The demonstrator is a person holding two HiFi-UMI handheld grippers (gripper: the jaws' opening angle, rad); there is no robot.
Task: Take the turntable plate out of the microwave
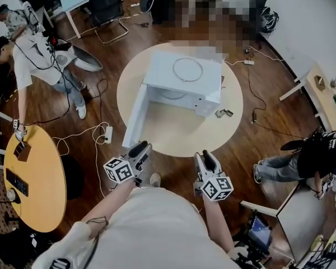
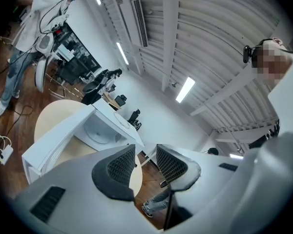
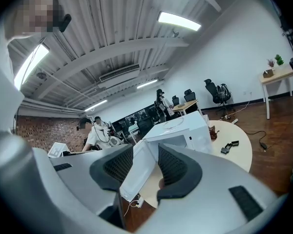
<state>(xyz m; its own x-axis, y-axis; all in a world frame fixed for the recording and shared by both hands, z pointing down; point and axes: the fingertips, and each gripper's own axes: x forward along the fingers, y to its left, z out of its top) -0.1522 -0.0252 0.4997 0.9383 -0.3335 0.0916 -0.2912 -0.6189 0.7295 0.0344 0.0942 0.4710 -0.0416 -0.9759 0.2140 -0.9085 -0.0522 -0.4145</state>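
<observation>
A white microwave [image 1: 185, 77] stands on a round beige table [image 1: 173, 133], with its door [image 1: 135, 116] swung open toward me on the left. In the left gripper view the pale turntable plate [image 2: 97, 133] lies inside the cavity. A thin ring [image 1: 188, 69] rests on the microwave's top. My left gripper [image 1: 141, 148] hovers open at the table's near edge, well short of the door, and nothing is between its jaws. My right gripper [image 1: 207, 159] is beside it, also open and empty. The right gripper view looks past the pads [image 3: 172, 165] at the open door [image 3: 136, 174].
Small dark parts [image 1: 224, 113] lie on the table right of the microwave. A power strip [image 1: 108, 133] and cables trail over the wooden floor at left. An oval wooden table [image 1: 39, 184] stands at far left. One person stands at the left and another sits at the right [image 1: 302, 158].
</observation>
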